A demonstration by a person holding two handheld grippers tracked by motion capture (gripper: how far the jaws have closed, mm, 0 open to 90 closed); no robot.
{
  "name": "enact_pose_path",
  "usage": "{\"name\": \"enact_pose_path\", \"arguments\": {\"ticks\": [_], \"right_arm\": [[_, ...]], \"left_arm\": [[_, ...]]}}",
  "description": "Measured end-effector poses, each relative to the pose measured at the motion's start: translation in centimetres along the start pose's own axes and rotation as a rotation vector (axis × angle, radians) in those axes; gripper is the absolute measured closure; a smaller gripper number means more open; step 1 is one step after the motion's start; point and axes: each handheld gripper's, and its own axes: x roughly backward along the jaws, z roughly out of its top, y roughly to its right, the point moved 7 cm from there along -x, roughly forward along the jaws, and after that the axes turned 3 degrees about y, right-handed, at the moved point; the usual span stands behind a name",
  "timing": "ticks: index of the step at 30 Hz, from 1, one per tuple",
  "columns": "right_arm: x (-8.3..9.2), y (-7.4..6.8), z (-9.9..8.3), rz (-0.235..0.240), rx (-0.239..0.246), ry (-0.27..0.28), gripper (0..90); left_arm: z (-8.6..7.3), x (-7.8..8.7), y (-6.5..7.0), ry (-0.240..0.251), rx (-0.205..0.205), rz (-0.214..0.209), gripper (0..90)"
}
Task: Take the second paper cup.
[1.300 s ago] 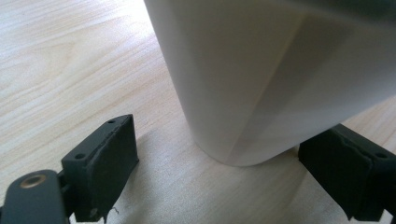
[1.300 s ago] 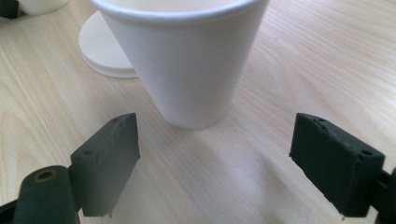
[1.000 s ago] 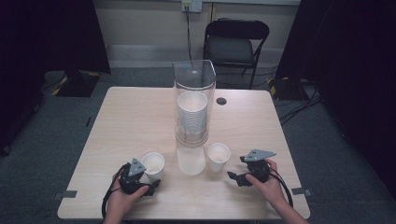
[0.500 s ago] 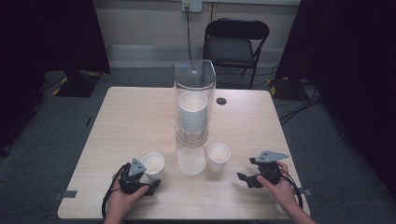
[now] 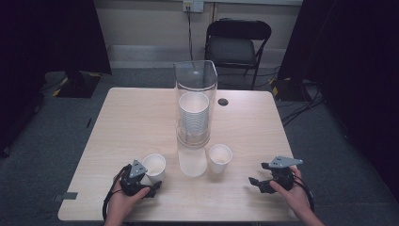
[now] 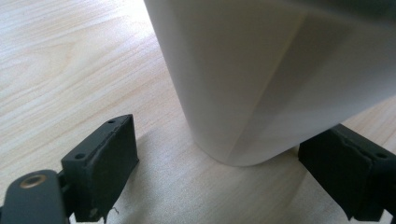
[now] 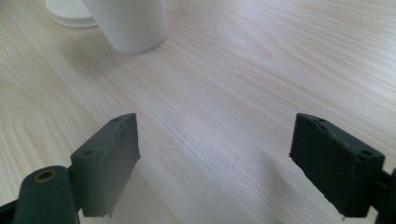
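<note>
White paper cup (image 5: 154,166), standing upright at lower left of the high view on the counter (image 5: 131,122); judged light, thin-walled and easily crushed, best taken low on the wall with gentle pressure. It is bracketed by the left tongs (image 5: 151,184), whose jaws are seen apart in the left gripper view, gaps showing at both sides of the cup's base (image 6: 243,140). A second cup (image 5: 220,158) is placed lower centre. Right tongs (image 5: 254,182) are held open and empty at lower right. A clear dispenser (image 5: 194,106) with stacked cups is recorded mid-frame.
</note>
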Motion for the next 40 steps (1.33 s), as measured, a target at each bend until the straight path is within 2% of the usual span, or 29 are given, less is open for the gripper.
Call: {"name": "enact_pose_path", "arguments": {"ticks": [3,10,14,23,29,33,40], "right_arm": [[0.4,0.5,-0.3,-0.011,0.002,0.005,14.9],[1.3,1.8,-1.6,-0.031,-0.037,0.005,15.0],[1.7,2.5,-2.2,-0.055,-0.035,0.001,15.0],[2.6,3.5,-3.3,-0.079,-0.063,0.0,15.0],[2.6,3.9,-4.0,-0.098,-0.058,-0.017,15.2],[2.7,4.2,-4.3,-0.123,-0.035,-0.031,15.5],[2.9,4.4,-4.4,-0.136,-0.042,-0.037,14.8]], "left_arm": [[0.0,0.0,0.0,0.0,0.001,0.0,11.3],[0.0,0.0,0.0,0.0,0.0,0.0,11.3],[0.0,0.0,0.0,0.001,0.005,0.0,11.3],[0.0,0.0,0.0,0.0,0.001,-0.001,11.3],[0.0,0.0,0.0,0.001,0.006,0.0,11.3],[0.0,0.0,0.0,0.0,0.001,0.0,11.3],[0.0,0.0,0.0,0.001,0.006,0.0,11.3]]}}
